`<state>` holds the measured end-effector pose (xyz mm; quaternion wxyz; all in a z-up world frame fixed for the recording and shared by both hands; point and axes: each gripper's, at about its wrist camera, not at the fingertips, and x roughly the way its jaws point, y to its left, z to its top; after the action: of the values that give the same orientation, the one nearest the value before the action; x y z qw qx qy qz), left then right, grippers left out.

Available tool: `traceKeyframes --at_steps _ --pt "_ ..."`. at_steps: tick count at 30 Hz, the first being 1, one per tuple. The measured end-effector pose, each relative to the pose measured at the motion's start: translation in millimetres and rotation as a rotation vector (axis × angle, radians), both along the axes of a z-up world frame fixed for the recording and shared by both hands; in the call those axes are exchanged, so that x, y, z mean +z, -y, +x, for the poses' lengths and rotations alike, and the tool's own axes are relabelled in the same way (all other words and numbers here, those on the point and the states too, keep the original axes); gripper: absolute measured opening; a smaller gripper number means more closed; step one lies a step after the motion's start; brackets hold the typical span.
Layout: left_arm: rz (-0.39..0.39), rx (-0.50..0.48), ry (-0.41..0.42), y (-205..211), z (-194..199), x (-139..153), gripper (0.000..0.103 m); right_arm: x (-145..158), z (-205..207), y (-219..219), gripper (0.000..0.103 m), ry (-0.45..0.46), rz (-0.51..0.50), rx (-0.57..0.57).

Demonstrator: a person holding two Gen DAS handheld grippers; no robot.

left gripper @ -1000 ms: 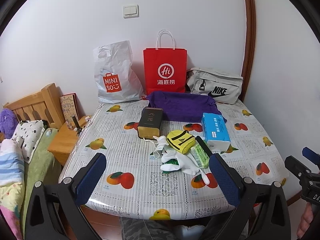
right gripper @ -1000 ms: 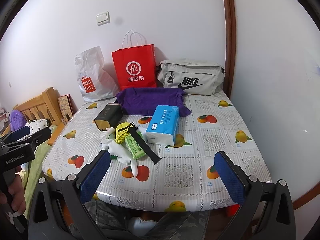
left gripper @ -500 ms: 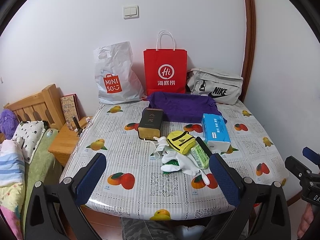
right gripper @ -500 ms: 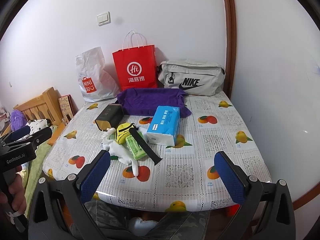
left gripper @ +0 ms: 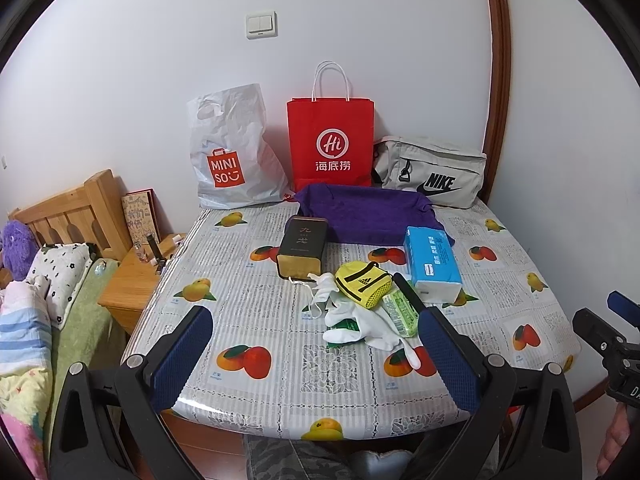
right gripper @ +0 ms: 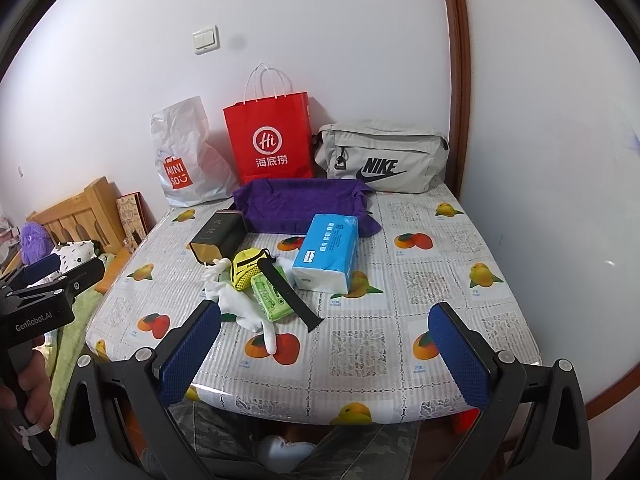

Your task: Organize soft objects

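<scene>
- At the near edge of the fruit-print oilcloth table, I've got my left gripper level, jaws spread wide, nothing between the blue pads.
- My right gripper sits the same way beside it: jaws fully apart, empty, pointed across the table at the wall.
- Mid-table, the soft clutter is heaped together: a yellow mesh pouch, white cloth gloves under it, a green wipes packet and a black strap lying over that.
- Just right of the heap lies a blue tissue pack; behind it, a purple folded towel.
- A hand grips the left handle at the edge of the right view.
</scene>
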<state>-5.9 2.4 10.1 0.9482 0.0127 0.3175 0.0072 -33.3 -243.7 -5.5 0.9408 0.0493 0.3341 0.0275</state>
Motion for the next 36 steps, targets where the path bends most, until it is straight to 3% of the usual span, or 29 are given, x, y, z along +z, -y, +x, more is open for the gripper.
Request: traceKeyframes --at_steps 36 --pt "-0.022 -0.021 -0.019 3 4 -12 0.103 -5 3 -4 0.102 -0.001 -0.01 -0.001"
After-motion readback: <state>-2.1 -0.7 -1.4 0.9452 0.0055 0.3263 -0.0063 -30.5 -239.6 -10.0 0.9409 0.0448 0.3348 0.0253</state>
